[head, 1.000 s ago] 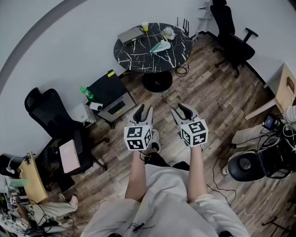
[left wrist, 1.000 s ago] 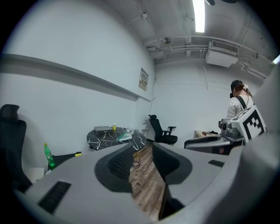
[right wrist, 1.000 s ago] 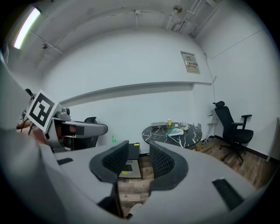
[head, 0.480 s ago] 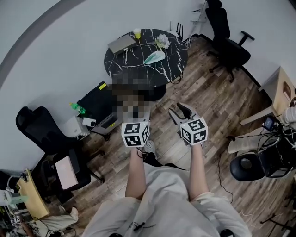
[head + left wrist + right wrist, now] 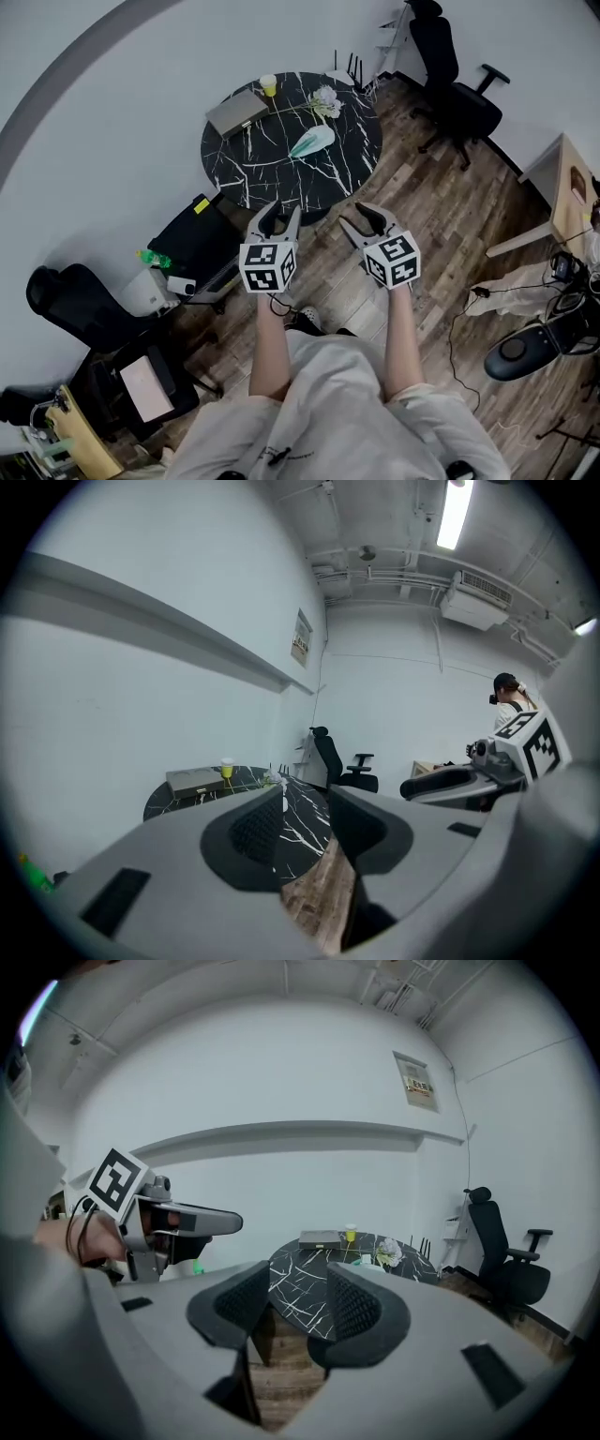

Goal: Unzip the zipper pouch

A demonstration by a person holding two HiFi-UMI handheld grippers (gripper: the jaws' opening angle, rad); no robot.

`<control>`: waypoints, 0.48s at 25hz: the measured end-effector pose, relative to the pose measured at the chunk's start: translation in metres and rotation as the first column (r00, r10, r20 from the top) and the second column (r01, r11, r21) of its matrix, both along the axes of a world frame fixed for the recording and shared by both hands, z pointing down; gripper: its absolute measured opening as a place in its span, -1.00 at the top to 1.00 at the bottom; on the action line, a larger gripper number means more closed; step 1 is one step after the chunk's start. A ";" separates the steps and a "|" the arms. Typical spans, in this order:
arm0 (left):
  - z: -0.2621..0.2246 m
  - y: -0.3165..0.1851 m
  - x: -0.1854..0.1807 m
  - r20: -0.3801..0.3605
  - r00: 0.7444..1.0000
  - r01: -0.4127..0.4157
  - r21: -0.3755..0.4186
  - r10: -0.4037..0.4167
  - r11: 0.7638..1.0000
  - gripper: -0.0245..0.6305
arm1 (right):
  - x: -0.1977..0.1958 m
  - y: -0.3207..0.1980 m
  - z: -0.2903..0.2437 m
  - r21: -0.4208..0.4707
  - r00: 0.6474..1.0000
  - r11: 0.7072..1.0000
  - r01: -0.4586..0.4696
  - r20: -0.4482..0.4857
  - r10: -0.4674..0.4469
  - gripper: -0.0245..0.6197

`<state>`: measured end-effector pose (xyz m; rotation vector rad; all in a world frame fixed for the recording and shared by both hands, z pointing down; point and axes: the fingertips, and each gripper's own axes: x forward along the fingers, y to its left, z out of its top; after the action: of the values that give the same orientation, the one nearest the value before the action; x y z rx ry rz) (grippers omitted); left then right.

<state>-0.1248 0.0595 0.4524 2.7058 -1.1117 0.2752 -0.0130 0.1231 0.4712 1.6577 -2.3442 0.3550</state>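
A pale teal zipper pouch [image 5: 312,141] lies on the round black marble table [image 5: 272,164], apart from both grippers. My left gripper [image 5: 274,214] is held out in front of me, short of the table's near edge. Its jaws have just been opening and stand open with nothing between them; in the left gripper view [image 5: 305,794] only table and floor show in the gap. My right gripper [image 5: 367,217] is level with it on the right. It too has just been opening and stands open and empty, with the table [image 5: 300,1288] ahead.
On the table are a grey flat case [image 5: 236,112], a yellow cup [image 5: 268,84] and white flowers [image 5: 325,97]. A black cabinet [image 5: 197,246] with a green bottle [image 5: 153,259] stands left of the table, and office chairs [image 5: 450,84] [image 5: 75,309] at back right and left.
Both grippers have moved forward toward the table, which now lies closer in the head view. The jaws of both stand a little wider than a second ago.
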 end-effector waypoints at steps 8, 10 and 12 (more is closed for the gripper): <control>0.026 -0.067 -0.007 0.019 0.998 -0.067 -0.038 0.068 0.997 0.45 | -0.003 -0.064 0.018 -0.029 0.998 0.998 -0.061 0.009 0.062 0.30; 0.033 -0.079 -0.011 0.016 0.998 -0.064 -0.053 0.065 0.996 0.45 | -0.001 -0.073 0.025 -0.044 0.997 0.996 -0.072 0.003 0.073 0.30; 0.039 -0.088 -0.014 0.013 0.998 -0.062 -0.068 0.063 0.996 0.45 | 0.001 -0.079 0.030 -0.059 0.997 0.995 -0.081 -0.009 0.081 0.30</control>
<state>-0.1388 -0.0288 0.4910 2.6863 -1.0042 0.3369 -0.0118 0.0437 0.5012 1.7267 -2.2443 0.4302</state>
